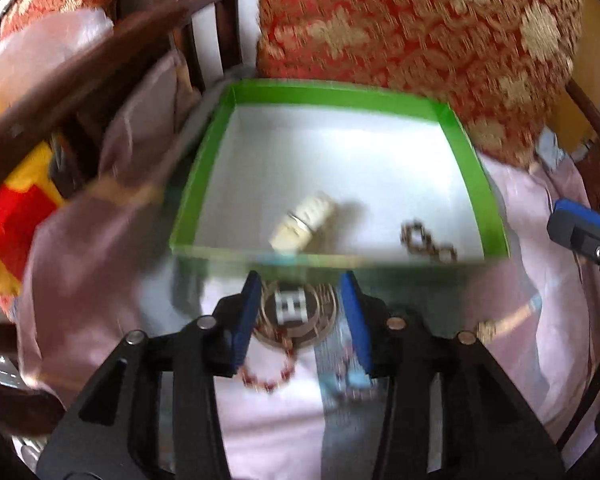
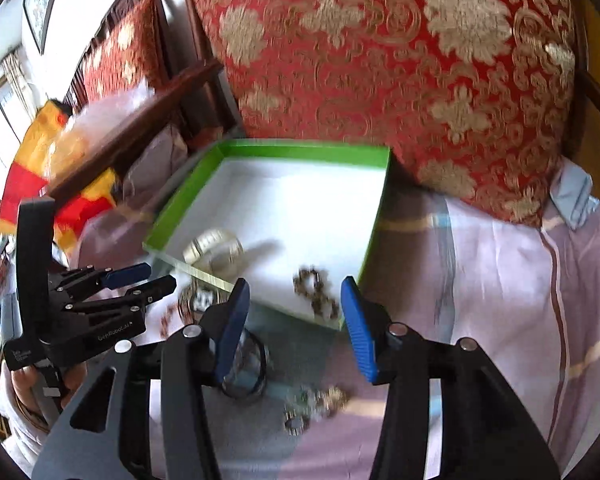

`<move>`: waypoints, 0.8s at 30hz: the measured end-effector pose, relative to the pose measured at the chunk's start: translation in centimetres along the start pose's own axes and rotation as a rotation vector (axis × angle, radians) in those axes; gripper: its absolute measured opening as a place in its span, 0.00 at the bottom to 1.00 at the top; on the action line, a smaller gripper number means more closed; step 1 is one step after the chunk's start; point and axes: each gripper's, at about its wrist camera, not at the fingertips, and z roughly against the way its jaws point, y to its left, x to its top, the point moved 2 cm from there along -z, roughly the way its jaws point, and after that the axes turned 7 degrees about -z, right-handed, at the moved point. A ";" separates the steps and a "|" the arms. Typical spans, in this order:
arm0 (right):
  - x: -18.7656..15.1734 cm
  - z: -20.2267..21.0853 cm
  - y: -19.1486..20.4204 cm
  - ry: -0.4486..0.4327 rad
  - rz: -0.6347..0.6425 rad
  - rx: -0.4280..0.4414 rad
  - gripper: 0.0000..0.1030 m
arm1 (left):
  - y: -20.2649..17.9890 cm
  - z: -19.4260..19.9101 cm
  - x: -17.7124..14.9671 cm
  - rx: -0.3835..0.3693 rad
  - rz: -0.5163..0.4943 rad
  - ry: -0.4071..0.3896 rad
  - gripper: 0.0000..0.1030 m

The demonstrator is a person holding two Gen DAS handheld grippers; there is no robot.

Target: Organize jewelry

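Observation:
A green box (image 1: 204, 184) with a white floor lies on the pink cloth and holds a cream beaded bracelet (image 1: 302, 222) and a dark chain bracelet (image 1: 428, 240). My left gripper (image 1: 301, 280) is open just in front of the box. A bangle with an H buckle (image 1: 290, 308) lies on the cloth between its blue fingers, apart from the pads. A red bead bracelet (image 1: 268, 372) and blue beads (image 1: 354, 378) lie nearer. My right gripper (image 2: 295, 282) is open over the box's near corner by the chain bracelet (image 2: 316, 294). Beneath it lie a black ring bangle (image 2: 246, 368) and a metallic bracelet (image 2: 320, 400).
A red and gold cushion (image 2: 400, 72) leans right behind the box. Dark wooden chair rails (image 1: 100, 52) run at the left, with a red and yellow cloth (image 1: 16, 216) beyond. In the right wrist view the left gripper (image 2: 160, 276) is at the left, held by a hand (image 2: 24, 384).

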 end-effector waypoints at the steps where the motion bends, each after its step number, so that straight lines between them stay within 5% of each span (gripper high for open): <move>1: -1.0 -0.3 0.0 0.029 0.012 -0.029 0.47 | -0.5 -0.4 -0.8 -0.005 -0.009 0.020 0.46; 7: -6.1 -3.2 -1.6 0.161 0.005 -0.098 0.47 | -3.3 -3.2 -3.6 -0.041 -0.060 0.113 0.45; 10: -7.2 -4.0 -2.1 0.194 -0.010 -0.120 0.47 | -4.1 -4.4 -4.1 -0.063 -0.069 0.149 0.35; 19: -8.7 -5.9 -0.7 0.254 0.035 -0.085 0.47 | -4.5 -5.6 -4.6 -0.077 -0.061 0.183 0.31; 20: -8.9 -6.1 -0.6 0.262 0.041 -0.092 0.43 | -4.4 -5.6 -4.5 -0.074 -0.058 0.184 0.31; 21: -9.0 -6.3 -0.6 0.267 0.047 -0.097 0.25 | -4.2 -5.3 -4.5 -0.070 -0.054 0.178 0.31; 24: -9.0 -6.4 -0.7 0.269 0.046 -0.082 0.15 | -4.0 -4.2 -4.1 -0.090 -0.044 0.147 0.32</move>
